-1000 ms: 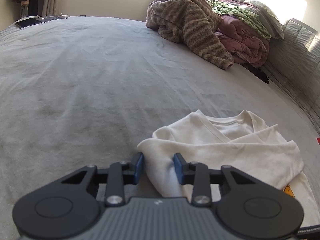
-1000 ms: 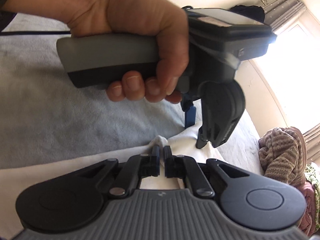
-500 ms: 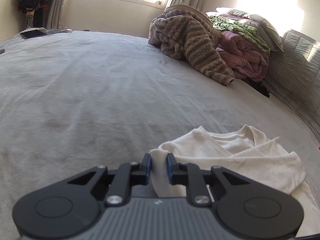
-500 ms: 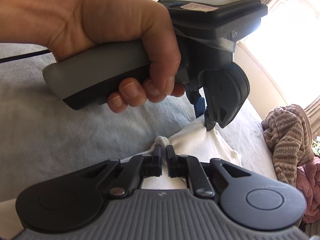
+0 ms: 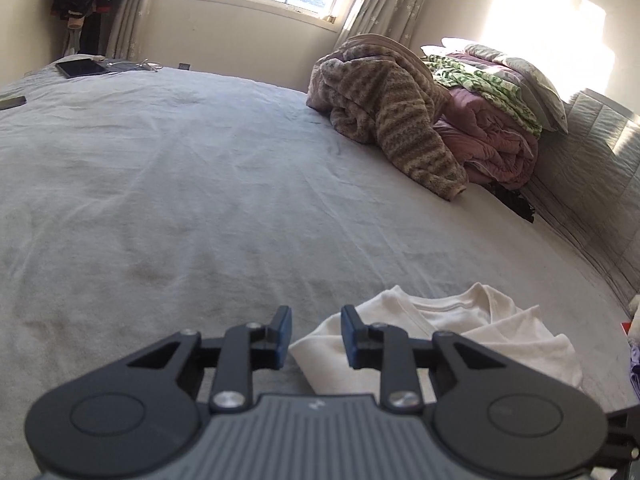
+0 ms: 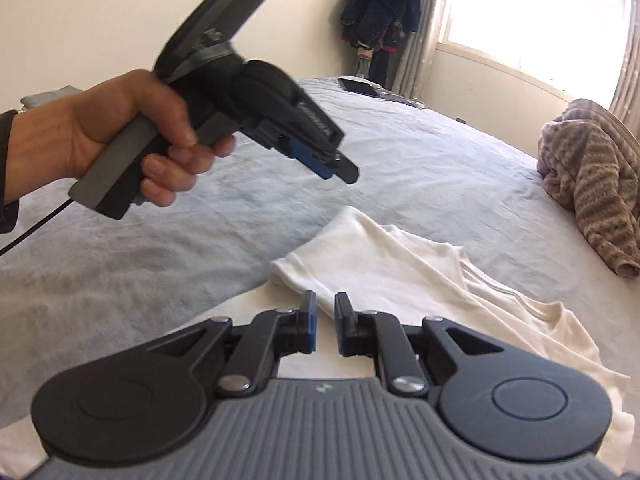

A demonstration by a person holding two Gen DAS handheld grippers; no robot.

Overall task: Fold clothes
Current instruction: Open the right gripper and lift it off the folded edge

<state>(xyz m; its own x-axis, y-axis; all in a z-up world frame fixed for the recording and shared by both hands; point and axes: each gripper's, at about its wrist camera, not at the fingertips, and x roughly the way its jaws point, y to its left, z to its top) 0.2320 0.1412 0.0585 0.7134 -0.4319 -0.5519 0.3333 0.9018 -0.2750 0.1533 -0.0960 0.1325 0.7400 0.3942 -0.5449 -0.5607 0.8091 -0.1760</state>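
A cream T-shirt (image 5: 460, 332) lies partly folded on the grey bedsheet (image 5: 200, 184), collar facing away. My left gripper (image 5: 316, 338) hangs open above the sheet just left of the shirt's folded edge, holding nothing. In the right wrist view the same shirt (image 6: 404, 264) spreads to the right, its folded sleeve end (image 6: 288, 274) near my right gripper (image 6: 323, 322), which is open with a narrow gap and empty. A hand (image 6: 120, 144) holds the left gripper (image 6: 328, 164) lifted above the bed.
A striped brown fleece (image 5: 392, 112) and a stack of pink and green bedding with a pillow (image 5: 500, 92) sit at the bed's far right by the padded headboard (image 5: 592, 168). A tablet (image 5: 82, 68) and a phone (image 5: 12, 102) lie at the far left. Dark clothes (image 6: 380, 8) hang in the corner.
Both grippers let go of the shirt and opened. The left gripper lifted and swung away to the left; the shirt's folded edge now rests on the bed.
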